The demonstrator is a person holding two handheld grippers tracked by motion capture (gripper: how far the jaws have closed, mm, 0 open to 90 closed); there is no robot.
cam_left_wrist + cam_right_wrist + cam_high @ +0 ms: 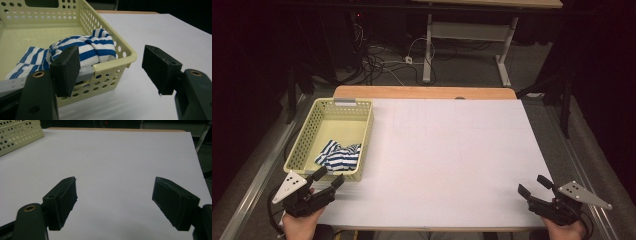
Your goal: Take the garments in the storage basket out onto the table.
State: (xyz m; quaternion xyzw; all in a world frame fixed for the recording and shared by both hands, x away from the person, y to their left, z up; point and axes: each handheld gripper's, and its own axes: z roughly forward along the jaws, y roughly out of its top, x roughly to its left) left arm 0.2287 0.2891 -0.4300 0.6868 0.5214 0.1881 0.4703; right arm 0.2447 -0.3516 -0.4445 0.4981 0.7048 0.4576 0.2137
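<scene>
A pale yellow perforated basket [307, 134] stands at the table's left side, and a crumpled blue-and-white striped cloth [338, 156] lies in its near end. My left gripper [328, 178] hovers just outside the basket's near right corner, jaws open and empty. In the left gripper view the cloth [82, 50] bulges over the basket rim [113, 62], with the gripper [112, 67] spread around that corner without touching it. My right gripper [533, 185] rests at the table's near right corner, open with nothing between its jaws, and its own view shows the gripper [113, 202] over bare white tabletop.
A white sheet [447, 160] covers the table, with a wooden strip [424, 92] along the far edge. Beyond stand another table's legs [428, 45] and tangled cables [382, 60] on the floor. The basket's corner [20, 132] shows far left in the right gripper view.
</scene>
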